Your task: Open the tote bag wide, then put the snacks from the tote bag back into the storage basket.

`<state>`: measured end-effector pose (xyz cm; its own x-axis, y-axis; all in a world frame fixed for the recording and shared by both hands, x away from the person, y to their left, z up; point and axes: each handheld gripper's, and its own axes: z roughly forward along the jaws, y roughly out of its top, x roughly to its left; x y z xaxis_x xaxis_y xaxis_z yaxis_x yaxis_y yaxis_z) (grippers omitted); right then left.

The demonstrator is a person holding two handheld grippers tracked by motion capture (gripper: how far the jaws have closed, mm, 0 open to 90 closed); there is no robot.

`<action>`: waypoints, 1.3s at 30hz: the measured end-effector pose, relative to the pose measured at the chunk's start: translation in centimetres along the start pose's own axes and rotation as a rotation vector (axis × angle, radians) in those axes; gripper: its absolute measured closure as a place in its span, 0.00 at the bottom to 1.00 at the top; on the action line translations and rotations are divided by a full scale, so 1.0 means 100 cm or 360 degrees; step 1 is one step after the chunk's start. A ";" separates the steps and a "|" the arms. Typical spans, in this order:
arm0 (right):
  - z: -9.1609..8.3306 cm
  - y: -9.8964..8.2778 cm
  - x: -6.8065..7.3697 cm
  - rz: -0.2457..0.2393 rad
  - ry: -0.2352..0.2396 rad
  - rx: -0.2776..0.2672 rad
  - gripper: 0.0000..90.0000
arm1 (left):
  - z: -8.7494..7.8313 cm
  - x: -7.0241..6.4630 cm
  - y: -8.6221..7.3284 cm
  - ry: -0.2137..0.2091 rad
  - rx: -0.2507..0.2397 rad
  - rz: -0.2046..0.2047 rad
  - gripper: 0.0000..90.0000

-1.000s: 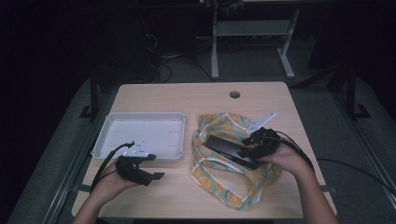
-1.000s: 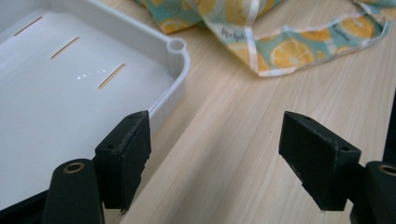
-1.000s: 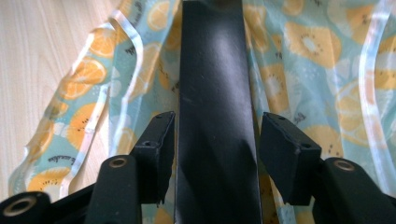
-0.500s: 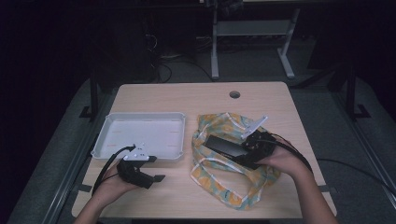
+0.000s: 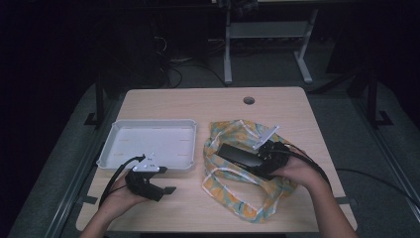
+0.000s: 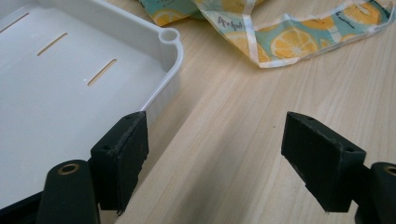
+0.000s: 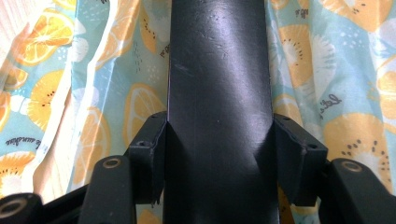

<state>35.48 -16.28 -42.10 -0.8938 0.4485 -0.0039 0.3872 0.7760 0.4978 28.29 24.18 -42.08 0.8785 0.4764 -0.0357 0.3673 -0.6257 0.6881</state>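
A flat black slab lies over a cloth bag printed with orange slices, right of the table's middle. My right gripper comes in from the right and is shut on the near end of the slab. In the right gripper view the pads press on both sides of the slab above the cloth, and the jaws have just closed a little further on it. My left gripper rests open on the wood by the near corner of a white tray, nothing between its fingers.
The white tray is empty, with thin slots in its floor and a round corner post. A corner of the cloth lies ahead of the left gripper. A round cable hole sits near the table's far edge. Dark floor and a metal frame lie beyond.
The right gripper has turned slightly with the slab, its grey plate shifting a little left and down. The left hand has stayed still.
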 end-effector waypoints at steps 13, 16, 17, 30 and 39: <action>-0.011 -0.001 -0.001 0.0022 0.0045 -0.0038 0.47 | 0.000 0.000 -0.001 0.0003 -0.0003 -0.0003 0.26; -0.017 0.000 0.000 0.0032 0.0052 -0.0062 0.47 | 0.000 0.000 -0.001 0.0005 -0.0014 -0.0015 0.26; -0.019 0.000 0.000 0.0029 0.0047 -0.0070 0.47 | -0.001 0.000 -0.001 0.0006 -0.0010 -0.0005 0.26; -0.040 0.007 0.004 0.0065 0.0046 -0.0154 0.47 | 0.000 0.000 0.000 0.0003 -0.0011 0.0003 0.26; -0.054 0.011 0.003 0.0079 0.0026 -0.0206 0.47 | -0.003 0.001 0.003 -0.0004 -0.0009 0.0037 0.26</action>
<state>34.37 -17.72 -36.87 -0.8783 0.4767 0.0371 0.3994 0.6889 0.6049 28.40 24.19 -41.68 0.8876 0.4602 -0.0218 0.3452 -0.6330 0.6930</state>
